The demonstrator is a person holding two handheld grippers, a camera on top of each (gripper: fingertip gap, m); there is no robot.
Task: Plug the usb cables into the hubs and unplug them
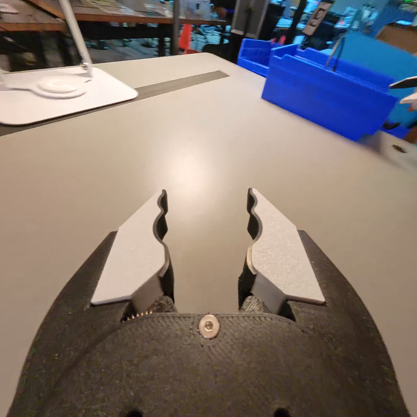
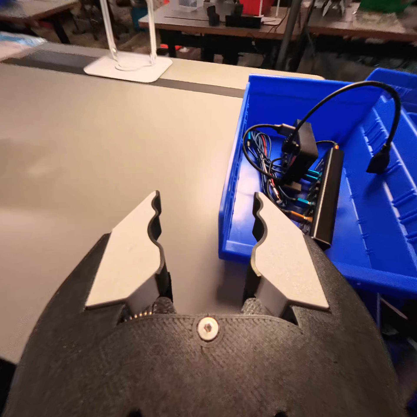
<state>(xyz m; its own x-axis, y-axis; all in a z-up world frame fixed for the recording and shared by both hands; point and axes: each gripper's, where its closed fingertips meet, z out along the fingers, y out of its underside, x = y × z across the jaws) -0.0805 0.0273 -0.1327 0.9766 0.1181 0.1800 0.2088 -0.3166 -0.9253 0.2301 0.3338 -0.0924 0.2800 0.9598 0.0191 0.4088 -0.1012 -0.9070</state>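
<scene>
In the right wrist view a blue bin (image 2: 291, 90) at the right holds a long black USB hub (image 2: 327, 196), a second black hub (image 2: 302, 146) and a tangle of cables (image 2: 261, 155) with several plugs in the long hub. A black cable (image 2: 352, 86) arches over the bin's rim. My right gripper (image 2: 206, 194) is open and empty, just left of the bin's near corner. My left gripper (image 1: 206, 191) is open and empty above the bare grey table (image 1: 158, 146). The bin's outer wall (image 1: 316, 97) shows at the right of the left wrist view.
A white stand base (image 1: 63, 94) with a clear upright sits at the back left; it also shows in the right wrist view (image 2: 128, 67). A dark strip (image 1: 180, 83) crosses the table. More blue bins (image 1: 255, 56) stand behind. The other gripper's tips (image 1: 406, 90) show at the right edge.
</scene>
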